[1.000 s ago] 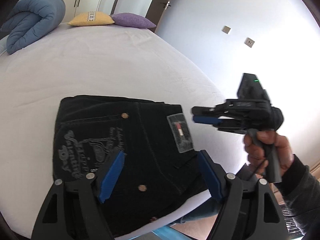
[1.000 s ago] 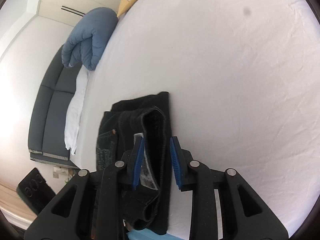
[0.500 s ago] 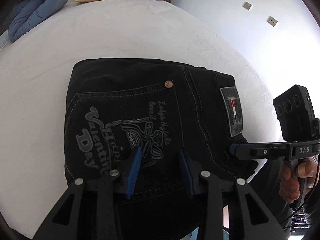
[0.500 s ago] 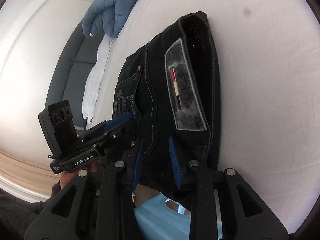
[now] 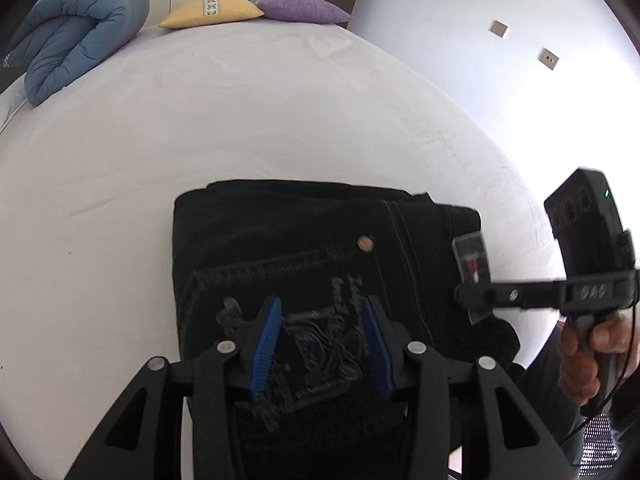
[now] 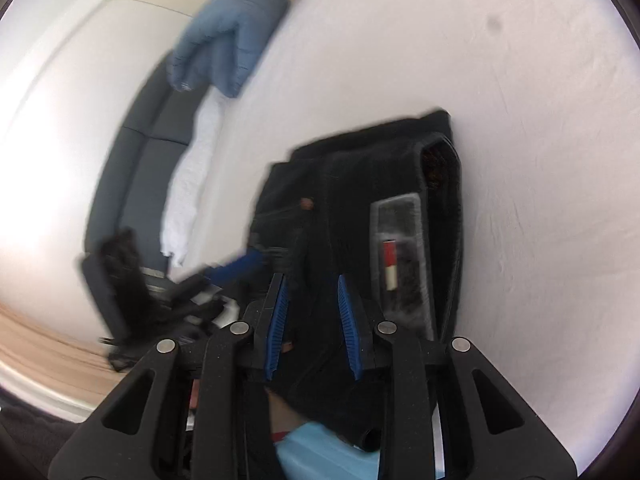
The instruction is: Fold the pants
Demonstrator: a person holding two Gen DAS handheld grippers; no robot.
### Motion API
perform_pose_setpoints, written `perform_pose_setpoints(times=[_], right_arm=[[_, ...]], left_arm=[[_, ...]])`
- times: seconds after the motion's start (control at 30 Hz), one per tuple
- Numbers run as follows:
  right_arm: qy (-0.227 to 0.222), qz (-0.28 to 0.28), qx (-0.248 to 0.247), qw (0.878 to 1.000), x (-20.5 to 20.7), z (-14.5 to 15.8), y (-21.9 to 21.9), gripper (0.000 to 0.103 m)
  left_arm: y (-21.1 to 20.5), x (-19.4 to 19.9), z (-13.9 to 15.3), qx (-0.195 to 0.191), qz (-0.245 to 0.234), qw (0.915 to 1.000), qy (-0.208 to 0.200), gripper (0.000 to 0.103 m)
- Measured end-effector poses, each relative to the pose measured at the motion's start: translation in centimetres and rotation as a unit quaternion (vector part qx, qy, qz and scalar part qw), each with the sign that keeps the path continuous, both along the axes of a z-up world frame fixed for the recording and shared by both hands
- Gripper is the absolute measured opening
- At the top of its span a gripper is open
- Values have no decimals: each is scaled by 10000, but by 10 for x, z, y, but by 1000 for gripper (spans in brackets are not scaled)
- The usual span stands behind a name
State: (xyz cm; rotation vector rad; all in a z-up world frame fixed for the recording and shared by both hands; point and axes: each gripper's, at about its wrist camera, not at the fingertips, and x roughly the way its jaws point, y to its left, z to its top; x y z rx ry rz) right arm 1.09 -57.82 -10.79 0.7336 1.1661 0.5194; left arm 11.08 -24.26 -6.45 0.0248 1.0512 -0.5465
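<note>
The black pants (image 5: 304,240) lie folded into a compact bundle at the near edge of the white bed (image 5: 260,112); the back pocket embroidery and a grey waistband patch (image 5: 472,264) face up. My left gripper (image 5: 320,340) is narrowly open, with its blue pads on either side of the embroidered pocket fabric. My right gripper (image 6: 312,320) is also narrowly open, over the near edge of the pants (image 6: 360,200) beside the patch (image 6: 400,248). The right gripper also shows at the right of the left wrist view (image 5: 460,294), with its tip at the patch.
A rolled blue duvet (image 5: 76,32), a yellow pillow (image 5: 212,10) and a purple pillow (image 5: 300,8) lie at the far end of the bed. A dark sofa (image 6: 136,160) stands beside the bed. Wall sockets (image 5: 548,58) are on the right wall.
The left gripper has narrowed from wide open and dropped onto the pocket area. Both grippers pulled back a little in the last half second; the pants look farther away. The right wrist view is blurred by motion.
</note>
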Motion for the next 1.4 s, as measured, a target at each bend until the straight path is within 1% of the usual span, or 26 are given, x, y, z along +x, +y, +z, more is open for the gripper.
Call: perform_pose_setpoints(times=[0.03, 0.1, 0.13, 0.17, 0.23, 0.3, 0.4, 0.53, 0.63, 0.67, 0.77, 0.83, 0.9, 0.93, 0.97, 1.0, 1.03, 1.07, 1.1, 1.13, 1.2, 1.23, 1.3, 1.33, 1.4], right_arm=[[37, -16, 35, 10000, 3, -6, -3, 24], [9, -161, 296, 9994, 1, -11, -10, 22], [-5, -210, 353, 9992, -2, -11, -14, 22], [-28, -199, 323, 9993, -7, -10, -14, 22], [-155, -91, 140, 9997, -19, -7, -13, 22], [-209, -20, 32, 9998, -29, -5, -12, 22], [-276, -90, 100, 9995, -46, -2, -17, 22], [-435, -117, -79, 9990, -61, 3, -9, 22], [-523, -202, -133, 9983, -74, 6, -13, 23], [-581, -234, -142, 9979, -77, 6, -10, 25], [-719, -363, -97, 9967, -91, 1, -14, 25], [-820, -394, -98, 9958, -93, -1, -13, 25], [-865, -482, -201, 9949, -98, 6, -15, 26], [-912, -567, -180, 9941, -103, 13, -20, 26], [-1030, -676, -142, 9923, -107, 22, -26, 40], [-1143, -797, -147, 9901, -110, 29, -33, 70], [-1263, -980, -181, 9870, -113, 37, -41, 82], [-1372, -1107, -216, 9841, -114, 42, -49, 90], [-1375, -1100, -230, 9841, -112, 43, -53, 90], [-1240, -1052, -264, 9863, -105, 40, -58, 90], [-756, -959, -260, 9922, -86, 26, -63, 90], [-564, -889, -164, 9943, -77, 18, -63, 90], [-349, -838, -125, 9958, -59, 7, -60, 88], [-343, -799, -104, 9962, -53, 5, -59, 88], [-307, -653, 14, 9974, -38, 1, -56, 83]], left_arm=[[3, 10, -8, -31, 57, 10000, 1, 45], [5, 23, -17, 52, 41, 10000, 61, 45], [5, 26, -25, 85, -33, 9998, 166, 45], [4, 24, -29, 99, -67, 9998, 174, 45], [4, 13, -34, 194, -173, 9996, 131, 45], [4, -5, -37, 266, -217, 9994, -3, 45], [13, -32, -41, 103, -162, 9998, -30, 45], [25, -70, -41, 20, -148, 9996, -230, 45], [39, -88, -37, -222, -27, 9994, -250, 46], [41, -92, -37, -253, -6, 9993, -281, 48], [40, -96, -41, -153, -32, 9994, -308, 49], [38, -94, -46, -178, -44, 9993, -333, 51], [39, -88, -43, -228, -56, 9993, -275, 52], [40, -85, -36, -259, -54, 9994, -214, 53], [42, -89, -26, -318, -34, 9992, -257, 56], [47, -91, -16, -363, 15, 9986, -376, 61], [54, -94, -4, -382, 113, 9975, -590, 78], [60, -93, 3, -409, 165, 9963, -738, 94], [64, -90, 8, -441, 187, 9953, -836, 98], [69, -83, 10, -467, 195, 9951, -852, 99], [74, -63, 3, -398, 265, 9968, -636, 99], [75, -52, -3, -411, 288, 9976, -479, 99], [77, -32, -16, -514, 228, 9984, -72, 99], [77, -22, -24, -476, 236, 9985, 135, 99], [72, -6, -38, -424, 58, 9977, 519, 97]])
